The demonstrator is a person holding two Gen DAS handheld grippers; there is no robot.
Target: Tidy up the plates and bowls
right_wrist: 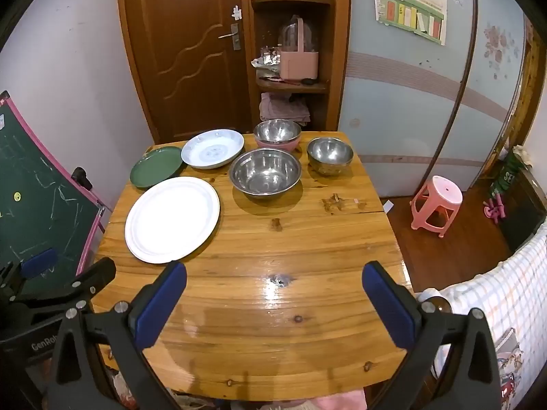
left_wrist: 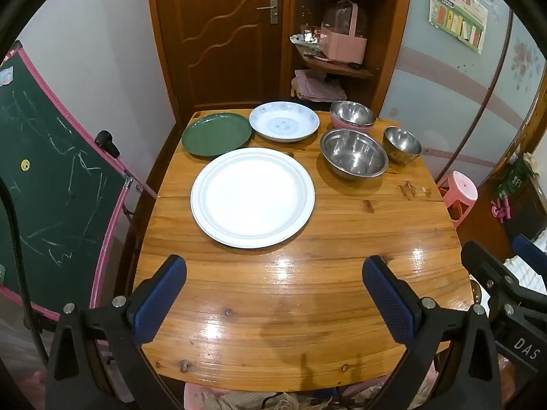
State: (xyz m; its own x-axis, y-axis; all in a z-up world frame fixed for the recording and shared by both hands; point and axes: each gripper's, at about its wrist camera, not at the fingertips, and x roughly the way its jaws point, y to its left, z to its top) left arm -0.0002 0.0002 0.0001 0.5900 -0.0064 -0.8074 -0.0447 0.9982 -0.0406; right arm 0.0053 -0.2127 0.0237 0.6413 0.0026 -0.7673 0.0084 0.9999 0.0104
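A large white plate [left_wrist: 252, 196] [right_wrist: 172, 218] lies on the wooden table [left_wrist: 307, 307] [right_wrist: 290, 307]. Behind it are a green plate [left_wrist: 216, 134] [right_wrist: 156, 167] and a white floral dish [left_wrist: 283, 121] [right_wrist: 212, 148]. To the right stand a large steel bowl [left_wrist: 354, 153] [right_wrist: 265, 171], a small steel bowl [left_wrist: 402, 144] [right_wrist: 330, 154], and a steel bowl nested in a pink bowl [left_wrist: 352, 116] [right_wrist: 277, 134]. My left gripper [left_wrist: 274, 292] and right gripper [right_wrist: 274, 294] are both open and empty, above the table's near part.
A green chalkboard with a pink frame [left_wrist: 51, 188] [right_wrist: 37, 205] stands left of the table. A pink stool [left_wrist: 458, 193] [right_wrist: 436, 205] is on the floor at right. A wooden door [left_wrist: 218, 34] and corner shelf [left_wrist: 336, 34] are behind. A checked cloth [right_wrist: 495, 307] is near right.
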